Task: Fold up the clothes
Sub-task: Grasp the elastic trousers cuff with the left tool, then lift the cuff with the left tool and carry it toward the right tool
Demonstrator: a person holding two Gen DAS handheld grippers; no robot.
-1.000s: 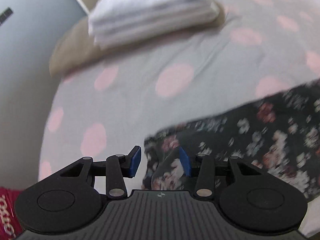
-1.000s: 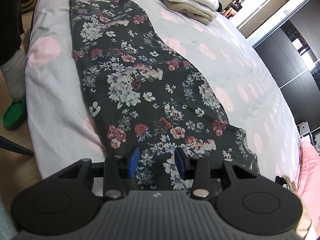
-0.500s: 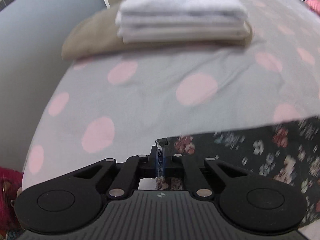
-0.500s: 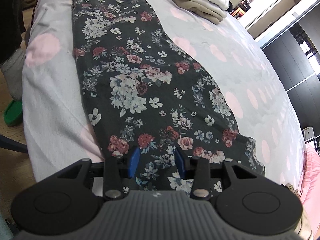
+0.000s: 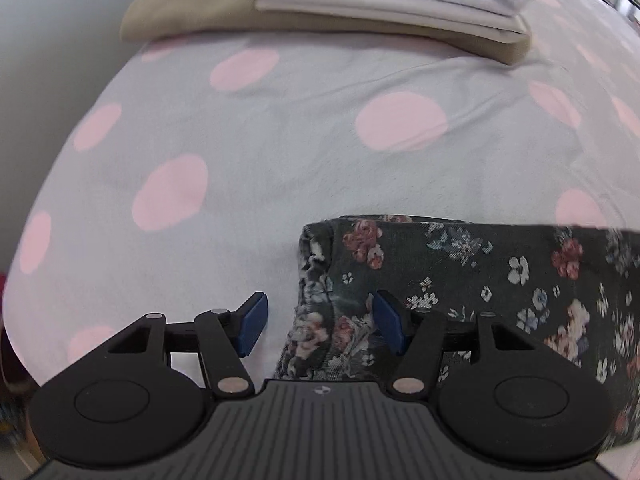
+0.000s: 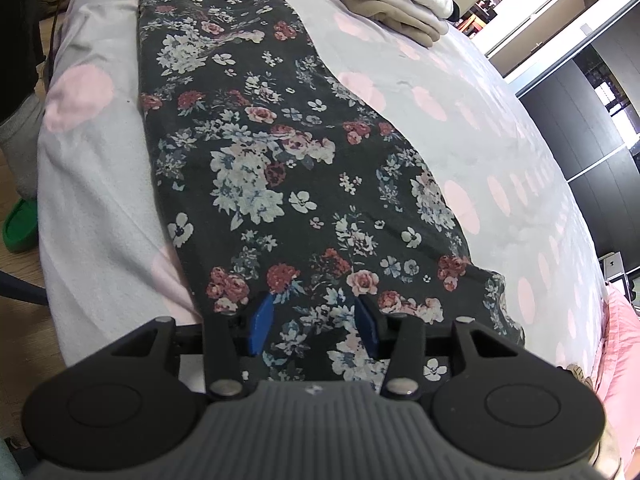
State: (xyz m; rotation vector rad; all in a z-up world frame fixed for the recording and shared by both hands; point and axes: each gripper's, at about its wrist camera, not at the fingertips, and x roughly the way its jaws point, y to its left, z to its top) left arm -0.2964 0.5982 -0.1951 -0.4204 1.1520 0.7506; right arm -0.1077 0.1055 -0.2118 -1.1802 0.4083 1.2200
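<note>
Grip dress [image 6: 256,152] corners squarely at twelve o'clock: left hand-held gripper [image 5: 316,322] and right hand-held gripper [image 6: 314,326] both spread.

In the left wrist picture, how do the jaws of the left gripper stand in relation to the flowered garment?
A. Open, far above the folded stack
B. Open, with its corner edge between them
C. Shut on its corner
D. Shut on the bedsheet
B. The left gripper has its blue pads wide apart, and the corner edge of the dark floral garment lies between them on the dotted bedsheet; nothing is clamped.
</note>
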